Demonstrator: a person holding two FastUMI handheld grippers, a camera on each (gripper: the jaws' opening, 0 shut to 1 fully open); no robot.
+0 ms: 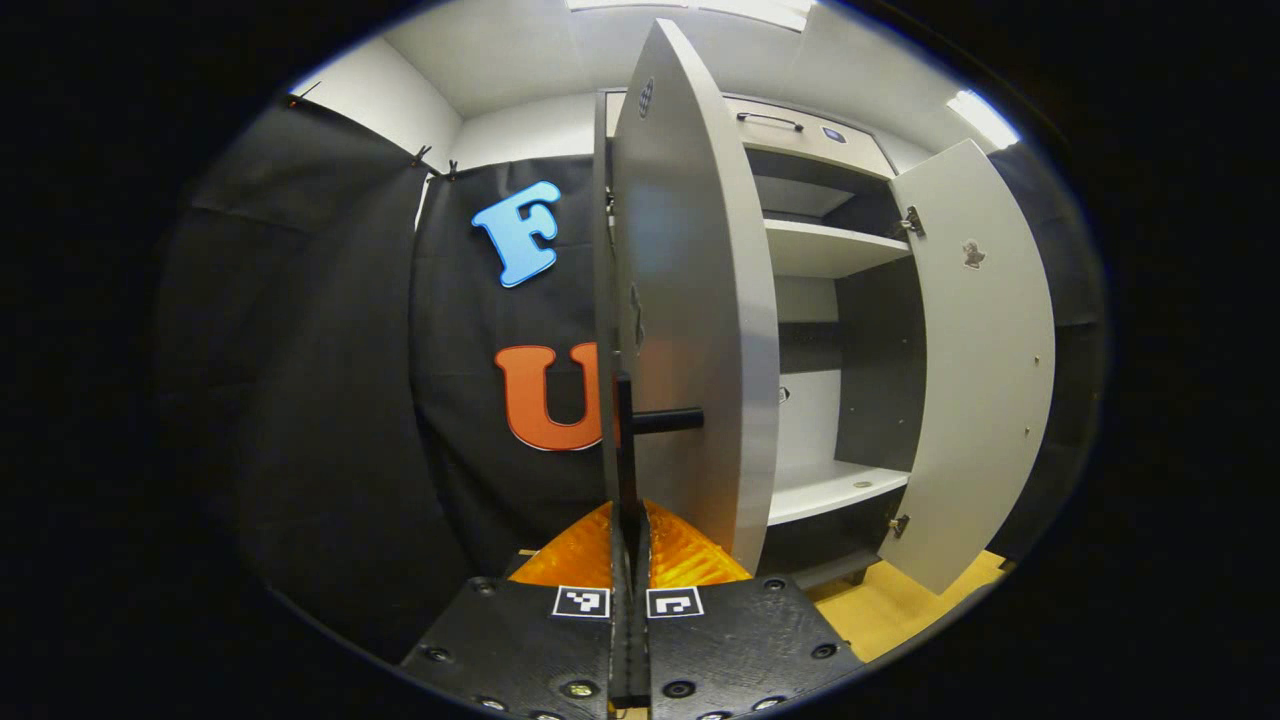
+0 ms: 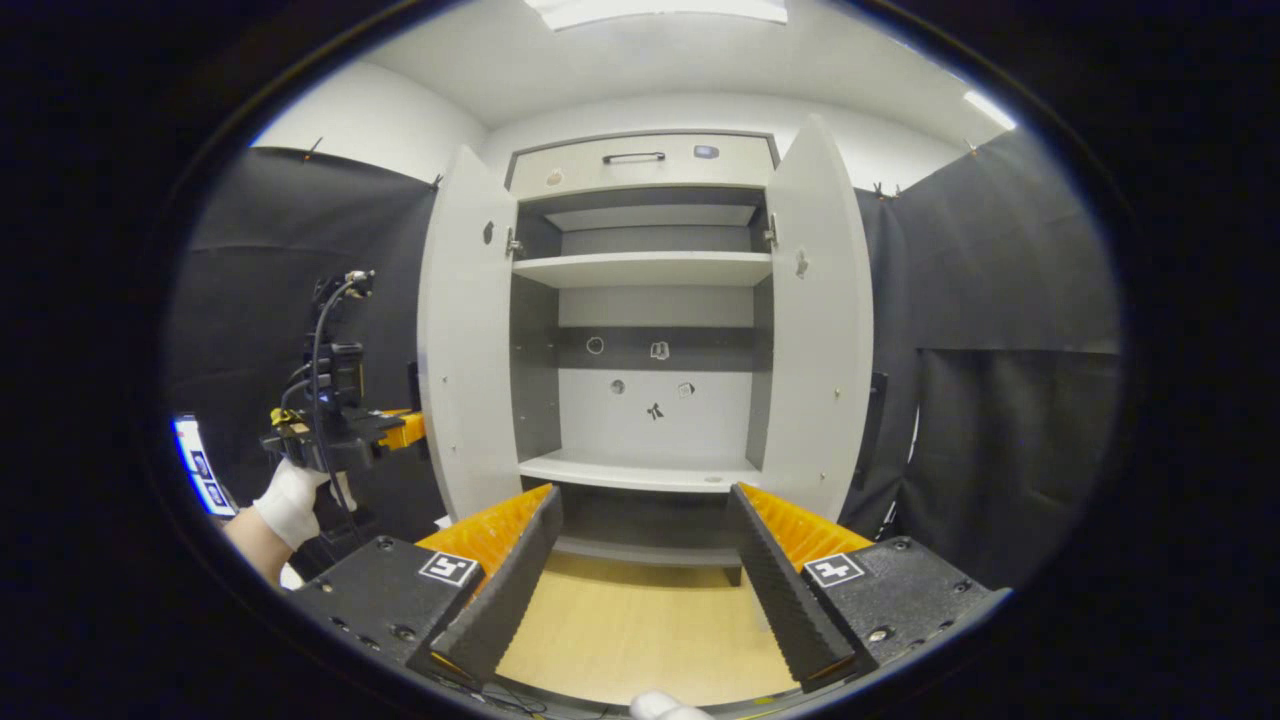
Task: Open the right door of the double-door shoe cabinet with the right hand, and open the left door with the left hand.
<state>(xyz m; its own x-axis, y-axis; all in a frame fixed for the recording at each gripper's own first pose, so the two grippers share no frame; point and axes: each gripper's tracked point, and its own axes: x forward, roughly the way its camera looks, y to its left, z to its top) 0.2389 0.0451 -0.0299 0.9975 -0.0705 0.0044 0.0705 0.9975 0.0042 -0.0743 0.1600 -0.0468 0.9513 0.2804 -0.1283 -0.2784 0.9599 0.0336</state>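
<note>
Left gripper (image 1: pixel 630 545): I have it clamped on the left door's handle (image 1: pixel 628 440).
Right gripper (image 2: pixel 645 560): fingers spread, holding nothing, facing the shoe cabinet (image 2: pixel 640 160).
Left door (image 1: pixel 690 300): swung wide.
Right door (image 2: pixel 822 310): open.
Left to do: I judge only letting go.

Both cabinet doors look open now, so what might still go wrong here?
1. The left gripper is shut on the black bar handle of the grey left door; pulling away before opening could yank that door or strain its hinges.
2. The open right gripper faces the white lower shelf; pushing forward might knock it.
</note>
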